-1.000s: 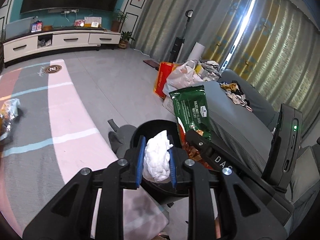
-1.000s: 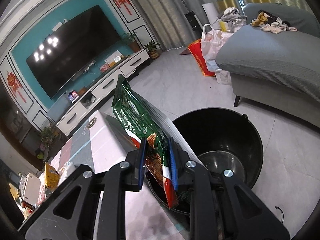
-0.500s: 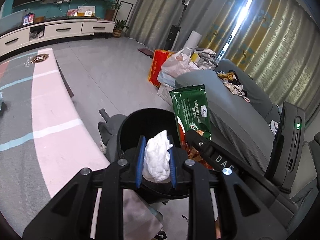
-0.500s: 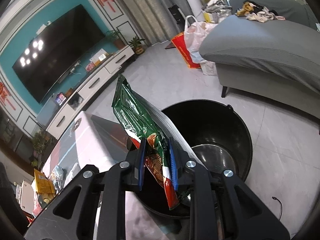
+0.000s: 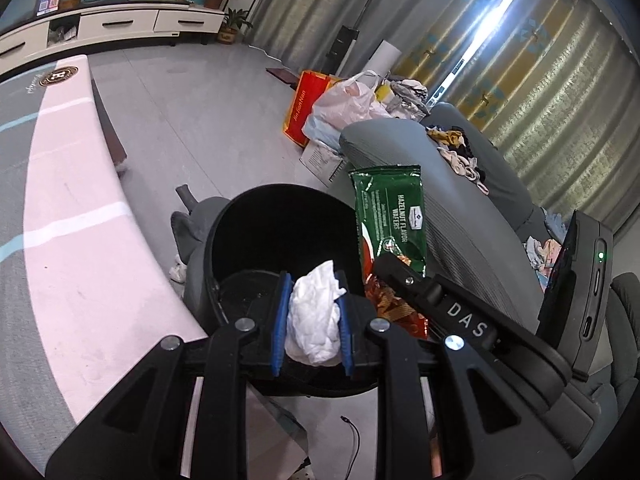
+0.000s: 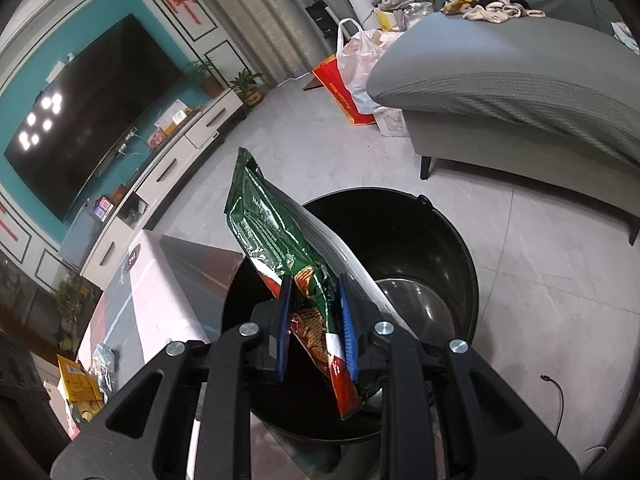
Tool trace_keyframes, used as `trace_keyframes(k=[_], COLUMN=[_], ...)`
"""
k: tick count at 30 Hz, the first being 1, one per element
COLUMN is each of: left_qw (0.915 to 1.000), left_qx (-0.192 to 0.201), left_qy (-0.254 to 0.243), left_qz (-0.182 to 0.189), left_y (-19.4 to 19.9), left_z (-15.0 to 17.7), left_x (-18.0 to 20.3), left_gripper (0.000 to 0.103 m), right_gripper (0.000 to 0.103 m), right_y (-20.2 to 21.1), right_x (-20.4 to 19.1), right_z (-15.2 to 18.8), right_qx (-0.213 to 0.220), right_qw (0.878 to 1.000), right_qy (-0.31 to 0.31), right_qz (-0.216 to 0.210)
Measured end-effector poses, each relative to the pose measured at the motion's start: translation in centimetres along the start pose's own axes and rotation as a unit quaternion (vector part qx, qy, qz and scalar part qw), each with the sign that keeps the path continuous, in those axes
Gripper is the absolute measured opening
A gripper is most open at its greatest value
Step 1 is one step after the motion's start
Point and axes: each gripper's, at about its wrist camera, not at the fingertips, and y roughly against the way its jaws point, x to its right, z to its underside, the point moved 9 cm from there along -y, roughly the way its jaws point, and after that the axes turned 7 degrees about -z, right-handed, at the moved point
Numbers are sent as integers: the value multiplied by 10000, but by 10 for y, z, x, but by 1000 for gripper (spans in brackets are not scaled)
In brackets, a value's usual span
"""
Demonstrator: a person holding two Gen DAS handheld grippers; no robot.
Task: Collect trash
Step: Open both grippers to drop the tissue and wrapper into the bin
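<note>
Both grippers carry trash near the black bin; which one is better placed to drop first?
Probably left. The left gripper holds the crumpled white tissue directly above the black bin opening. The right gripper clamps the green wafer wrapper, whose top leans out past the rim.

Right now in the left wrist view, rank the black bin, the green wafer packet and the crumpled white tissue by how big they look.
1. Black bin
2. Green wafer packet
3. Crumpled white tissue, though it sits nearest the camera, so its true size is likely smaller still.
</note>
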Motion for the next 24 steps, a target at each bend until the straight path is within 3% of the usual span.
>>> trace_keyframes(k=[24], left_qw=[9979], left_qx=[-528], left_qy=[234], left_qz=[292], left_y=[-40], left_z=[16], left_x=[6], left_gripper=[23], right_gripper=[25], right_y=[-4], right_x=[11], right_z=[-1], right_qx=[-90], right_qw=[9995], right_qy=[-188], right_qz=[244])
